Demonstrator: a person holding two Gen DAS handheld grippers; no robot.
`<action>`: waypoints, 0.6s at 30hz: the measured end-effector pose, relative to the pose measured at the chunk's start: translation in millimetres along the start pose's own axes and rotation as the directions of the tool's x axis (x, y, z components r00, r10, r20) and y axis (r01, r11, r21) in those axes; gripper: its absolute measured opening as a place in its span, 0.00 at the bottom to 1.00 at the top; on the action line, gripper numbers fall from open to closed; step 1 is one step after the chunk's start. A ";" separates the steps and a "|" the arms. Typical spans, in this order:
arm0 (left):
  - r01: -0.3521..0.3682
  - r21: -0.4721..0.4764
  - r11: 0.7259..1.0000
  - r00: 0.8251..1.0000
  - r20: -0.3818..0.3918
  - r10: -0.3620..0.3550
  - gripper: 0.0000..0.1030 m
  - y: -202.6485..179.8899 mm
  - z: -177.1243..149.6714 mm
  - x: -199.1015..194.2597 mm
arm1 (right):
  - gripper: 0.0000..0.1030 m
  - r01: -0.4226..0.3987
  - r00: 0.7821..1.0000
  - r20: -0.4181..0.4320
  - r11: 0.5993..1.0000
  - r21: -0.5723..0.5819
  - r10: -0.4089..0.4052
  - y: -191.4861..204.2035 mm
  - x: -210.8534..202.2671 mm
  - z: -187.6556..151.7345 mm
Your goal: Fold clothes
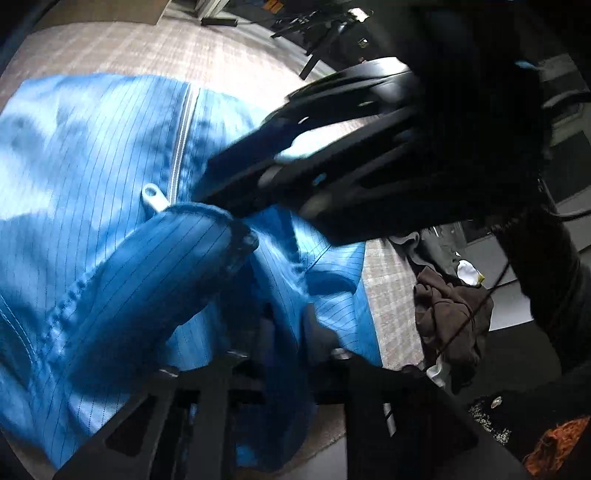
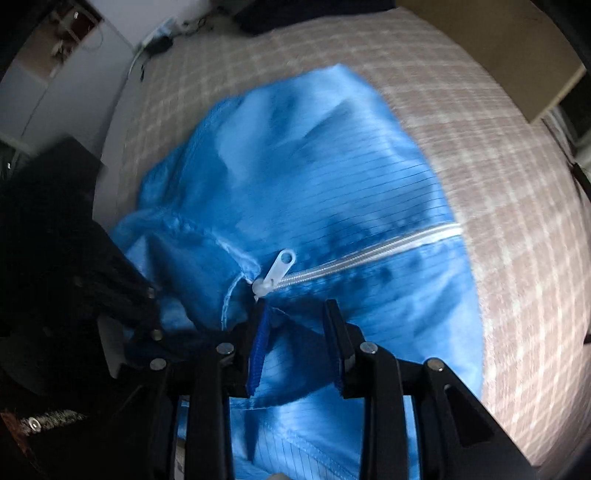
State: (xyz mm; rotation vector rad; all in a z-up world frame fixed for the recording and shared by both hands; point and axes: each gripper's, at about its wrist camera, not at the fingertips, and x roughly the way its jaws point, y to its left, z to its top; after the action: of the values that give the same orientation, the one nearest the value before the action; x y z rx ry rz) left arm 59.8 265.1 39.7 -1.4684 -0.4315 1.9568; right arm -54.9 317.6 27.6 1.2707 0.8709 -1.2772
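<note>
A blue pinstriped jacket (image 1: pixel 110 155) with a white zipper (image 1: pixel 181 147) lies on a pink checked bed (image 1: pixel 155 48); it also shows in the right wrist view (image 2: pixel 332 177), zipper pull (image 2: pixel 277 267) near the collar. My left gripper (image 1: pixel 284 354) is buried in the blue cloth at the collar end; its jaws are hidden. My right gripper (image 2: pixel 295 314) stands open over the fabric just below the zipper pull, cloth lying between its fingers. It also shows in the left wrist view (image 1: pixel 236 192), reaching in from the right.
The bed (image 2: pixel 517 184) extends far beyond the jacket. A brown garment (image 1: pixel 450 310) lies off the bed's right edge. Dark equipment and cables (image 1: pixel 317 22) stand beyond the bed. A wooden board (image 2: pixel 498 44) is at the far right.
</note>
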 end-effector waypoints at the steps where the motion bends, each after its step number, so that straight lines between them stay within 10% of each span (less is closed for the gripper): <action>1: -0.013 0.019 1.000 1.000 0.010 0.013 0.06 -3.4 -0.5 -3.1 | 0.23 -0.009 1.000 -0.014 1.000 -0.015 0.009 2.8 2.9 -1.5; 2: -0.029 0.041 0.999 0.999 0.018 0.028 0.05 -7.8 -1.2 -6.1 | 0.04 -0.019 0.999 -0.028 0.999 -0.030 0.018 5.5 5.8 -3.0; 7: -0.089 0.155 0.984 0.995 0.049 0.082 0.04 -33.7 -7.9 -17.7 | 0.02 -0.126 0.989 0.097 0.978 0.167 0.111 -24.2 -12.0 -12.8; 12: -0.091 0.153 0.984 0.996 -0.001 0.093 0.06 -31.7 -13.2 -2.2 | 0.01 -0.115 0.978 0.204 0.918 0.381 0.038 -69.5 -17.5 -32.2; 18: -0.112 0.159 0.981 0.992 -0.034 0.118 0.44 -29.0 -14.6 -12.1 | 0.14 -0.162 0.934 0.358 0.893 0.420 0.001 -56.4 -72.6 -72.4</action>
State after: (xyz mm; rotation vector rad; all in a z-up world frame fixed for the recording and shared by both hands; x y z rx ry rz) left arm 84.1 276.7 61.4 -1.4594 -0.1716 1.9953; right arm -108.0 409.9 76.1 1.3517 0.2679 -1.6295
